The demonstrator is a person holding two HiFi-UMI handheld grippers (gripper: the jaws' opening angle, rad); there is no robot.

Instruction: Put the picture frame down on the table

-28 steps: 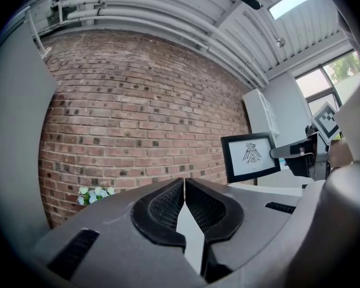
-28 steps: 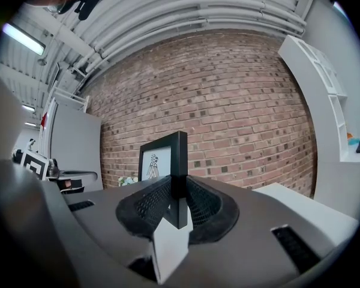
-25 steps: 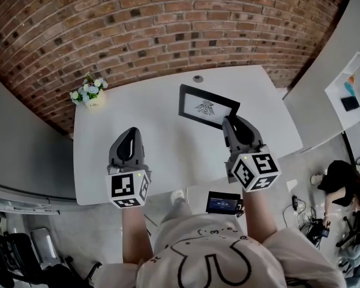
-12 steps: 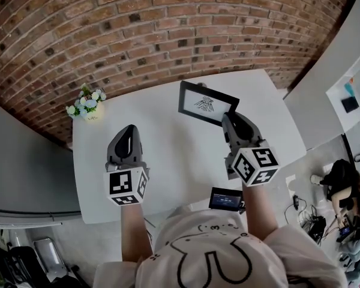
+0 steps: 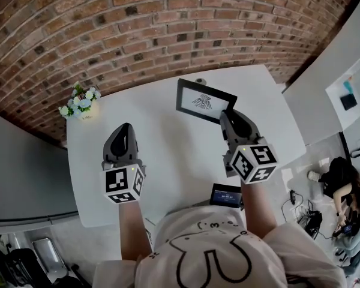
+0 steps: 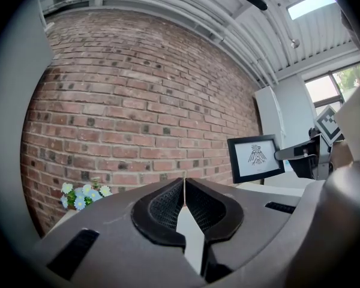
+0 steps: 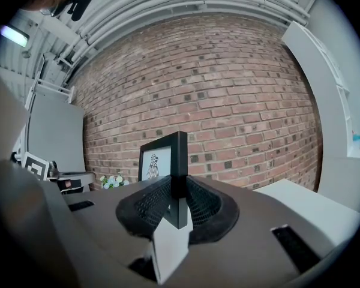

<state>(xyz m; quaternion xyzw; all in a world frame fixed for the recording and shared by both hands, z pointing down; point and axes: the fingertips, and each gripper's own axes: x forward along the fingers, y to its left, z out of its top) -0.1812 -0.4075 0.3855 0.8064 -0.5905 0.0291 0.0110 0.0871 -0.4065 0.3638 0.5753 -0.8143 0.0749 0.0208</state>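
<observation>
Head view: a black picture frame [image 5: 204,101] with a white print and a dark figure is being pinched at its near right corner by the right gripper [image 5: 226,114]. The frame is being held over the far right part of the white table [image 5: 168,149]; whether its lower edge is touching the tabletop cannot be told. The left gripper [image 5: 125,127] is being held over the table's left half, well apart from the frame, with nothing in it. A small bunch of white and blue flowers [image 5: 77,104] is being seen at the far left corner, against the brick wall [image 5: 168,23]. Left gripper view: the jaws are being kept pressed together, pad against pad, with nothing between them [image 6: 184,183]; the picture frame [image 6: 255,158] is being shown upright to the right, print facing this camera, and the flowers [image 6: 83,195] low at the left. Right gripper view: the frame's black side rail [image 7: 179,161] is being clamped between the two ribbed pads, standing upright edge-on, the print facing left; the flowers [image 7: 113,180] are being glimpsed beyond it.
</observation>
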